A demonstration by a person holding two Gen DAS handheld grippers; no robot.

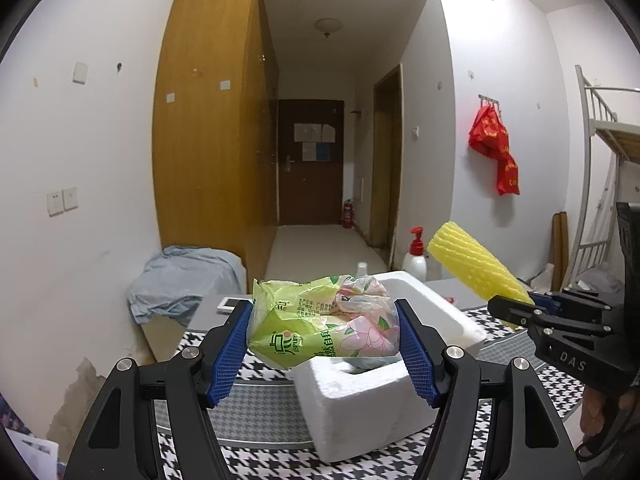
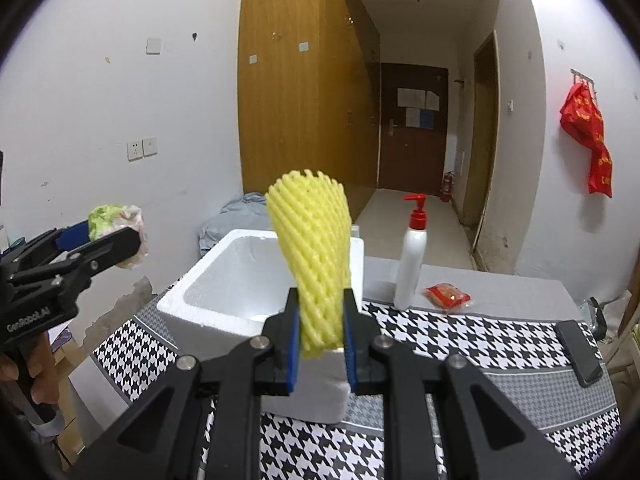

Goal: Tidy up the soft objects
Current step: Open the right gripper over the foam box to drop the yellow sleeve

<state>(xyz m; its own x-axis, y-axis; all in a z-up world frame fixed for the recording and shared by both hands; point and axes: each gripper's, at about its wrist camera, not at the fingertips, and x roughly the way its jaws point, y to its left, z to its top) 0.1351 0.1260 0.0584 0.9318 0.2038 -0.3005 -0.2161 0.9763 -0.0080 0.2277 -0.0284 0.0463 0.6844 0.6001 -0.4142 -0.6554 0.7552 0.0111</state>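
Observation:
My left gripper point(image 1: 325, 334) is shut on a green and pink tissue pack point(image 1: 320, 324) and holds it above the near corner of a white foam box point(image 1: 360, 404). My right gripper point(image 2: 321, 334) is shut on a yellow foam net sleeve point(image 2: 312, 256), held upright above the box's point(image 2: 224, 280) near right rim. The sleeve also shows in the left wrist view point(image 1: 476, 272), with the right gripper point(image 1: 520, 310) to the right of the box. The left gripper point(image 2: 116, 240) and its tissue pack point(image 2: 114, 218) show left of the box in the right wrist view.
The box stands on a houndstooth cloth point(image 2: 460, 340) over a table. A white pump bottle with a red top point(image 2: 412, 256) and a red packet point(image 2: 447, 296) sit behind it. A black phone point(image 2: 580, 356) lies at the right edge. A white phone point(image 1: 232, 304) lies at the far left.

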